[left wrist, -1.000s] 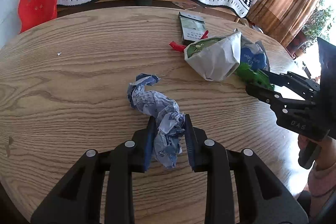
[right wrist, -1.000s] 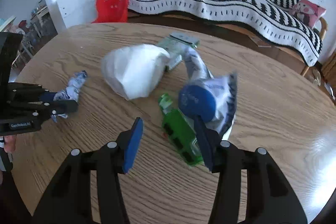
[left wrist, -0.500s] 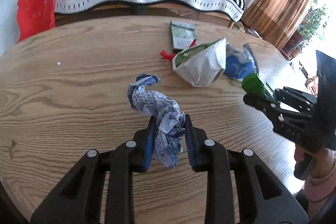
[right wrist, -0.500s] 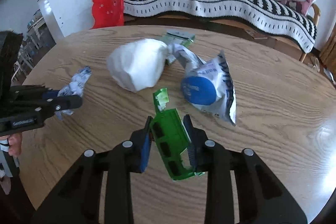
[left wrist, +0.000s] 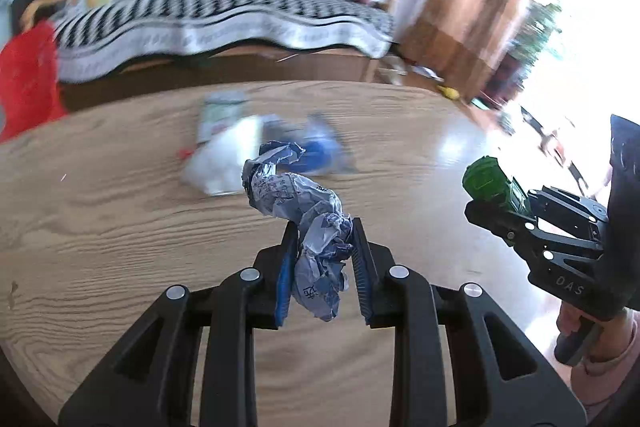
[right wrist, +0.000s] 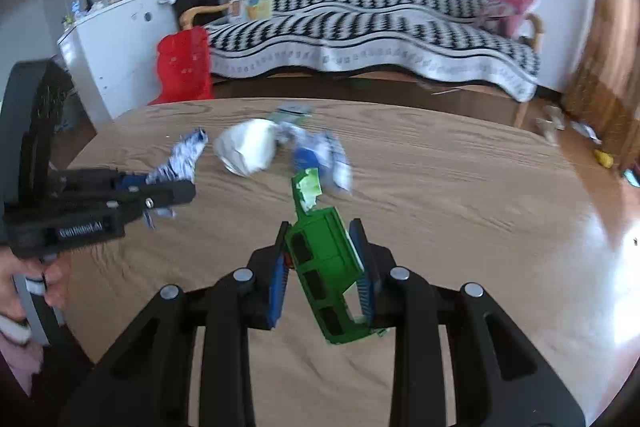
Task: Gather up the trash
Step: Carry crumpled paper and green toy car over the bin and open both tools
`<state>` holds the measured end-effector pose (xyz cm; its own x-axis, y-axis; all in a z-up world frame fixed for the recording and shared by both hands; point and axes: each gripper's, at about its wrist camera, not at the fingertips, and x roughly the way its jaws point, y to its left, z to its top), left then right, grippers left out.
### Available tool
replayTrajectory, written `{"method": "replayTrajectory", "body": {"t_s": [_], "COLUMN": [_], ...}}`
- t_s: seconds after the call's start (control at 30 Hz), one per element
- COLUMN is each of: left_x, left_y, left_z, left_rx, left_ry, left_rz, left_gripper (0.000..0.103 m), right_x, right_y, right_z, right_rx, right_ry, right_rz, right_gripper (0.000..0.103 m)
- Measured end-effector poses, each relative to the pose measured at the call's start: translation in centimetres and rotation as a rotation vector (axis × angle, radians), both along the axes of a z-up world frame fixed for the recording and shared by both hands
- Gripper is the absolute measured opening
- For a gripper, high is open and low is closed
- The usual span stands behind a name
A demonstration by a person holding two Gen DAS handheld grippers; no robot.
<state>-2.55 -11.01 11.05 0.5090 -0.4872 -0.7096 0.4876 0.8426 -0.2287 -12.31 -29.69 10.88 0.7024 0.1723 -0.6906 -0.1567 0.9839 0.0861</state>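
Observation:
My left gripper is shut on a crumpled blue-and-white paper and holds it above the round wooden table. My right gripper is shut on a torn green carton, also lifted off the table. Each gripper shows in the other's view: the right one with the green carton at the right, the left one with the paper at the left. A white crumpled bag, a blue-and-white wipes packet and a small green-white card lie on the table's far middle.
A sofa with a black-and-white striped blanket stands behind the table. A red plastic chair and a white cabinet are at the back left. Brown curtains hang at the right.
Both grippers have risen and pulled back from the trash pile with their pieces. The right gripper, open a second ago, has shut on the green carton and lifted it.

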Motion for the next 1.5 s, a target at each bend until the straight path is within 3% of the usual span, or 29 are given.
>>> {"method": "replayTrajectory", "body": {"t_s": [0.2, 0.33, 0.5, 0.67, 0.77, 0.83, 1.3, 1.37, 1.4, 1.43, 1.47, 1.5], "left_x": [-7.6, -13.9, -20.9, -24.9, -26.1, -26.6, -25.5, -25.6, -25.6, -25.7, -25.9, -26.3], "left_y": [-9.3, -16.7, -24.9, -28.8, -29.4, -29.7, -29.4, -29.6, -29.6, -29.5, -29.4, -29.4], "left_z": [3.3, 3.2, -2.7, -10.6, -13.5, -13.9, -14.3, -14.4, -14.6, -14.6, -14.5, -14.7], "left_rx": [0.012, 0.046, 0.116, 0.239, 0.346, 0.375, 0.344, 0.340, 0.338, 0.335, 0.329, 0.330], "left_ry": [-0.038, -0.032, 0.114, 0.225, 0.243, 0.219, 0.273, 0.277, 0.279, 0.270, 0.257, 0.252], "left_rz": [-0.220, -0.398, -0.600, -0.724, -0.769, -0.795, -0.793, -0.783, -0.774, -0.760, -0.760, -0.769], "left_gripper": [0.026, 0.026, 0.026, 0.026, 0.025, 0.025, 0.027, 0.050, 0.081, 0.095, 0.095, 0.095], "right_x": [-10.2, -18.1, -25.6, -31.1, -32.3, -32.6, -30.6, -30.6, -30.7, -30.8, -31.0, -31.2], "right_y": [-8.2, -14.4, -20.6, -23.8, -23.9, -23.9, -24.0, -24.1, -24.3, -24.6, -25.0, -25.2], "right_z": [1.5, 0.4, -3.8, -12.2, -16.0, -17.5, -18.0, -17.9, -17.8, -17.8, -17.7, -17.5], "right_rx": [0.043, 0.073, 0.157, 0.345, 0.419, 0.458, 0.496, 0.515, 0.533, 0.542, 0.546, 0.549], "right_ry": [-0.029, -0.027, 0.023, 0.123, 0.168, 0.186, 0.208, 0.205, 0.207, 0.215, 0.217, 0.207], "right_rz": [-0.162, -0.299, -0.462, -0.578, -0.598, -0.599, -0.590, -0.597, -0.615, -0.645, -0.685, -0.707], "right_gripper": [0.029, 0.029, 0.029, 0.029, 0.029, 0.029, 0.029, 0.035, 0.045, 0.073, 0.087, 0.087]}}
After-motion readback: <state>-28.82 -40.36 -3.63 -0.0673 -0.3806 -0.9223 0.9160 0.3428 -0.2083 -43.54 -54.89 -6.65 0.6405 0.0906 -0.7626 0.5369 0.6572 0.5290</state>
